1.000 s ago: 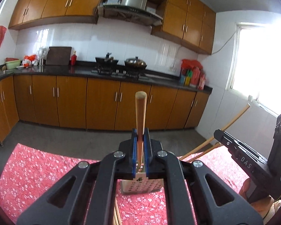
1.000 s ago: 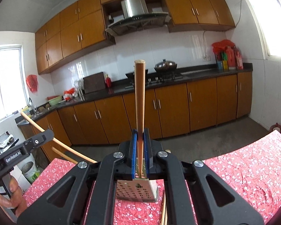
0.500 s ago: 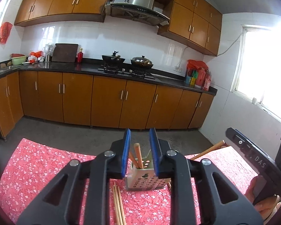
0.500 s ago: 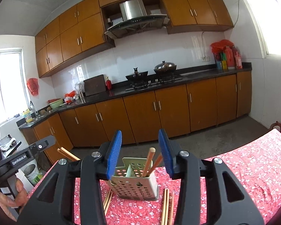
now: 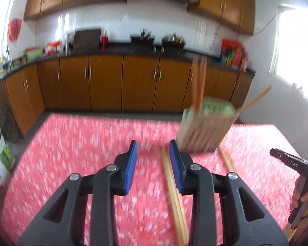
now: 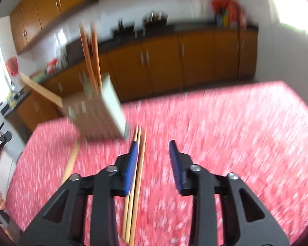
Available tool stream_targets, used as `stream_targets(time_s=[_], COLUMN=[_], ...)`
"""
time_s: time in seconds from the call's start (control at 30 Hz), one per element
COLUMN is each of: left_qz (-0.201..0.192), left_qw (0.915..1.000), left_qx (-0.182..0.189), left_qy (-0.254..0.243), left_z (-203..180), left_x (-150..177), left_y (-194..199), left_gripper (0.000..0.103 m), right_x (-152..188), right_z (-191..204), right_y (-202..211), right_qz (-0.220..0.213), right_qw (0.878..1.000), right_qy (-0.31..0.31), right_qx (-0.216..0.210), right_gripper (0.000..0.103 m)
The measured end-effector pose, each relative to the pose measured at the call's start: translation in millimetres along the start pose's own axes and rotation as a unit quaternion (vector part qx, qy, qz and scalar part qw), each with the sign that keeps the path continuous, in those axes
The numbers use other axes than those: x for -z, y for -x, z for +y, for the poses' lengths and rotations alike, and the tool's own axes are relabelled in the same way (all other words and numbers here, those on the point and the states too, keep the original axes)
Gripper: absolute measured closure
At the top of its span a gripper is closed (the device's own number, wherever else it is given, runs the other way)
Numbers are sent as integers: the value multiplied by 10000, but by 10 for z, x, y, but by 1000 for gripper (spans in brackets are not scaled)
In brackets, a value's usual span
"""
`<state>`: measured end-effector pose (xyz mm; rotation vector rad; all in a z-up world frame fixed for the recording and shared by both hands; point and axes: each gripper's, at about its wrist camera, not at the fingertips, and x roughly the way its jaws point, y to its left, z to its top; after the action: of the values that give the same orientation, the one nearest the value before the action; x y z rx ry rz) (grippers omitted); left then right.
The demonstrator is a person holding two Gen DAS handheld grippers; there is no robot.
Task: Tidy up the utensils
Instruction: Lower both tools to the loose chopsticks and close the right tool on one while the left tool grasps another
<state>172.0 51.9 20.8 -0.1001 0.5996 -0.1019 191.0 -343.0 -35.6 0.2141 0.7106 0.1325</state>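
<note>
Both views are motion-blurred. A pale green utensil holder (image 5: 207, 127) (image 6: 100, 114) stands on the red floral cloth (image 5: 76, 155) with wooden chopsticks (image 5: 198, 86) (image 6: 90, 47) upright in it and one leaning out (image 5: 254, 100). My left gripper (image 5: 153, 145) is low over the cloth, jaws opening, nothing pressed between the blue pads. A loose chopstick pair (image 5: 172, 188) lies on the cloth just inside its right finger. My right gripper (image 6: 153, 146) is also low, jaws closing, with another loose pair (image 6: 137, 176) lying just inside its left finger, not gripped.
More chopsticks lie on the cloth beside the holder (image 5: 225, 160) (image 6: 71, 160). The other gripper and the hand holding it show at the edges (image 5: 293, 164) (image 6: 0, 141). Kitchen cabinets (image 5: 104, 82) and a dark counter run behind the table.
Both grippers let go of the chopsticks they held upright, leaving them in the holder. Both then dropped toward the cloth and swung aside, over the loose chopsticks.
</note>
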Motion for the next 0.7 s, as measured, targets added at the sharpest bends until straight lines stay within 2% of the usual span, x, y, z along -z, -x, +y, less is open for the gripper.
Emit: stream_targets(time_s=[0.1,0.23,0.43,0.5,0.53,0.7], left_qz=[413,785,1062,1124,1160,1315], left_qw=[9991,9965,9939,9931,9927,9904], left_qx=[-13,88,193,231,252,384], left_qy=[111,257,240,229,231,167], left_z=[80,95,45,-6,-13,-86], left_x=[267,515,719,758,774,827], left_y=[-193,-368,-476,-493,-505,-582], left_gripper=[70,70,70,70,70,73], right_x=[283,474,548,554,553,511], right_z=[49,167,261,276,240,77], right_y=[-327,-530,-662,-676,-689,-695], right_qz=[648,1006,1107,1078,1090,961], right_qw=[9977,9945,9934,9937,9936,9945], right_qy=[-15,34,177,281,297,100], right_qx=[-186,-275,-236,-77,20,412], right_gripper=[81,81,82,87,95,96])
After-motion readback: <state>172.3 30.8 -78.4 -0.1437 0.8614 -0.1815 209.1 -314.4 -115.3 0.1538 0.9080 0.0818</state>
